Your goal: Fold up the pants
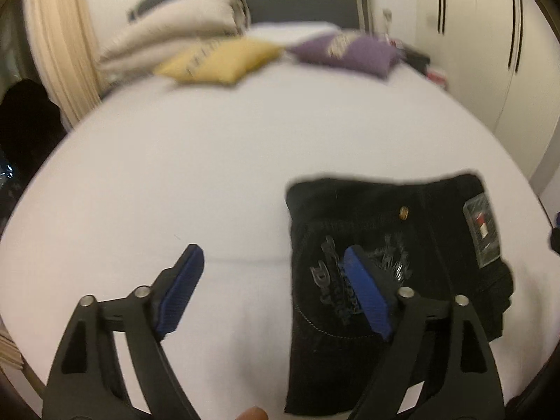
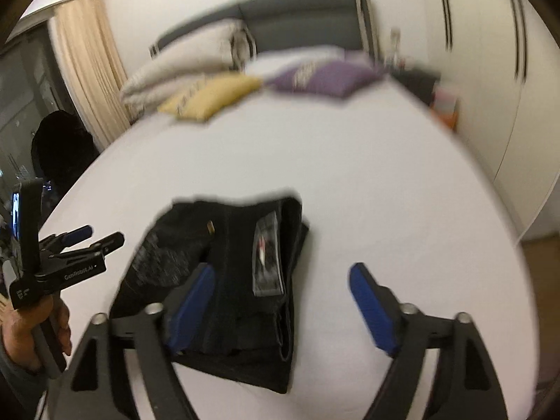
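On the bed (image 1: 210, 175) | pants (image 1: 385, 245) look folded into a compact stack | left gripper (image 1: 273, 294) and right gripper (image 2: 280, 301) both gaping, holding nothing | pretty much done imo

Both wrist cams hover low over the bed (image 1: 210, 175), facing its far headboard (image 2: 297, 10), sharing the folded pants (image 1: 385, 227).

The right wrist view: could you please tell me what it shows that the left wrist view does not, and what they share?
Only the right wrist view shows the left gripper from outside, in the person's hand, and its own open right gripper.

Only the left wrist view shows the printed lettering on the pants.

Both show the folded black pants on the white bed, the yellow pillow and the purple pillow.
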`<state>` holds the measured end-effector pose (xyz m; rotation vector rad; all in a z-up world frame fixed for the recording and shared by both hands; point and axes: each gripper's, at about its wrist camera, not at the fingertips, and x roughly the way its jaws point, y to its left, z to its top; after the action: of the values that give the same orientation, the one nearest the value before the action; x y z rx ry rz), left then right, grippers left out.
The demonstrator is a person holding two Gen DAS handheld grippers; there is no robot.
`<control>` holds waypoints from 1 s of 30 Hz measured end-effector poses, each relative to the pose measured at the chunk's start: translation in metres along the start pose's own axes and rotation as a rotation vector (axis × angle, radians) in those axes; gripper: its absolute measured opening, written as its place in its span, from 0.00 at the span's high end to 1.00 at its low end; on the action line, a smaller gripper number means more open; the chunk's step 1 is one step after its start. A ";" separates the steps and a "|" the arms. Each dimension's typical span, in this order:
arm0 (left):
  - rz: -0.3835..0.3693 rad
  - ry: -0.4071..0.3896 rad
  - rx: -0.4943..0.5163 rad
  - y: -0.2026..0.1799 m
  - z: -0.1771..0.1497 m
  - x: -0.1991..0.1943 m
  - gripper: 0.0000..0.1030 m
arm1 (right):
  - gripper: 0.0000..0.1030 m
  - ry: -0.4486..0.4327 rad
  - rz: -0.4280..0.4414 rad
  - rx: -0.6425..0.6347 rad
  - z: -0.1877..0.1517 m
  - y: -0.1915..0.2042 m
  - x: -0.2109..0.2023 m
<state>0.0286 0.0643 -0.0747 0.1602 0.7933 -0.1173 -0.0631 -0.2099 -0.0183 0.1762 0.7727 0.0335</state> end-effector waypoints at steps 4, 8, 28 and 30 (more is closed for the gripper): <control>0.069 -0.131 -0.023 0.007 0.006 -0.058 0.13 | 0.01 -0.239 -0.056 -0.068 0.011 0.026 -0.069; 0.224 -0.208 -0.048 0.006 0.005 -0.116 0.00 | 0.00 -0.423 -0.040 -0.053 0.017 0.042 -0.125; 0.046 -0.110 -0.128 0.002 -0.034 -0.209 0.00 | 0.00 -0.290 -0.211 0.031 0.010 0.057 -0.177; 0.029 -0.096 -0.130 0.000 -0.039 -0.204 0.00 | 0.00 -0.273 -0.217 0.033 0.004 0.057 -0.173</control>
<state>-0.1407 0.0806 0.0450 0.0432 0.7000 -0.0453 -0.1821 -0.1704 0.1142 0.1246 0.5165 -0.2053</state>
